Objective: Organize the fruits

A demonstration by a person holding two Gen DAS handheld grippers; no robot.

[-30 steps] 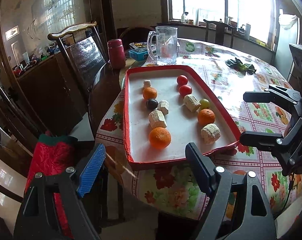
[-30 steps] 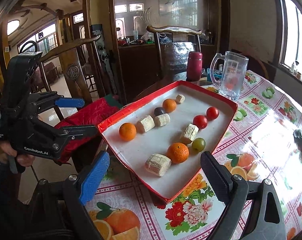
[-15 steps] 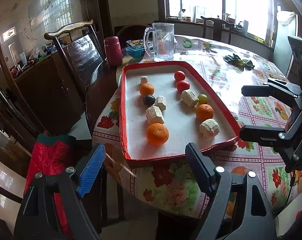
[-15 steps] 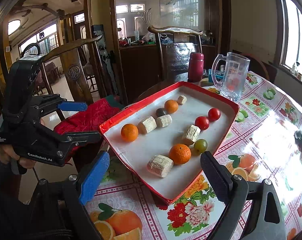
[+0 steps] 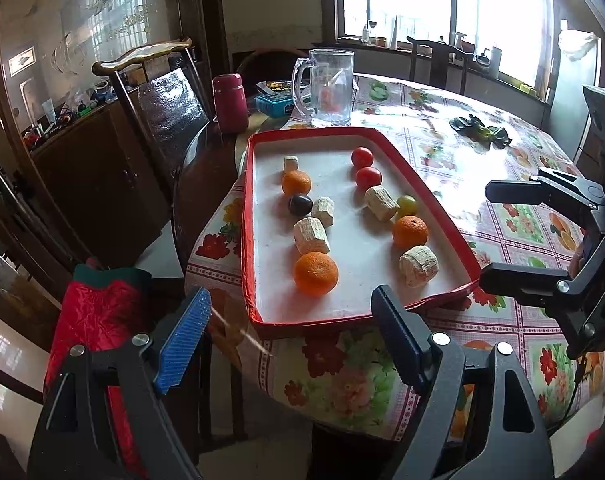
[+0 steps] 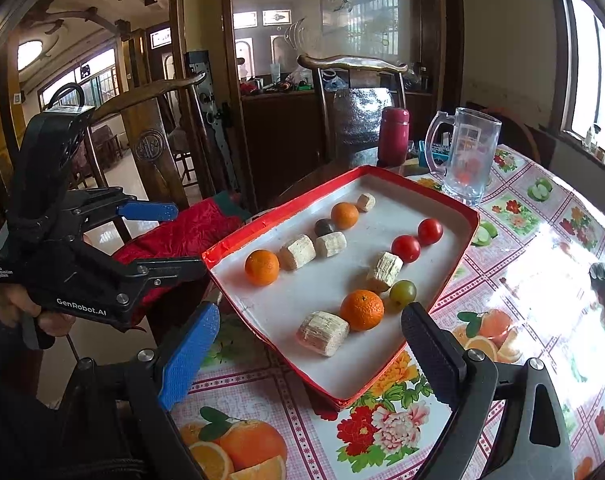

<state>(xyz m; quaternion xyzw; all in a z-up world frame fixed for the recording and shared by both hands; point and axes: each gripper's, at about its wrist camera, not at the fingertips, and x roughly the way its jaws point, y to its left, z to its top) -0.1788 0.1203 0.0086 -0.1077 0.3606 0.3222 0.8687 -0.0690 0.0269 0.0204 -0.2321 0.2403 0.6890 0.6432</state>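
A red-rimmed tray [image 5: 249,216] [image 6: 466,236] on the flowered table holds two rows of fruit. The left row has oranges [image 5: 315,273] [image 6: 262,267], pale corn-cob pieces [image 5: 311,235] and a dark plum [image 5: 300,204]. The right row has two red tomatoes [image 5: 368,176] [image 6: 405,248], a green grape [image 5: 406,203] [image 6: 402,291], an orange [image 5: 409,232] [image 6: 361,309] and cob pieces [image 5: 418,266] [image 6: 323,333]. My left gripper [image 5: 290,344] [image 6: 182,236] is open and empty, off the tray's near-left corner. My right gripper [image 6: 308,354] [image 5: 488,232] is open and empty, at the tray's right corner.
A glass mug [image 5: 329,87] [image 6: 468,154], a maroon flask [image 5: 230,102] [image 6: 393,135] and a blue box [image 5: 276,102] stand beyond the tray. Wooden chairs [image 5: 158,92] and a red cushion [image 5: 98,320] sit left of the table. Dark green leaves [image 5: 480,130] lie far right.
Both grippers have drifted slightly, so the tray sits a little lower and closer in the left view. Both stay open; no fruit has moved.
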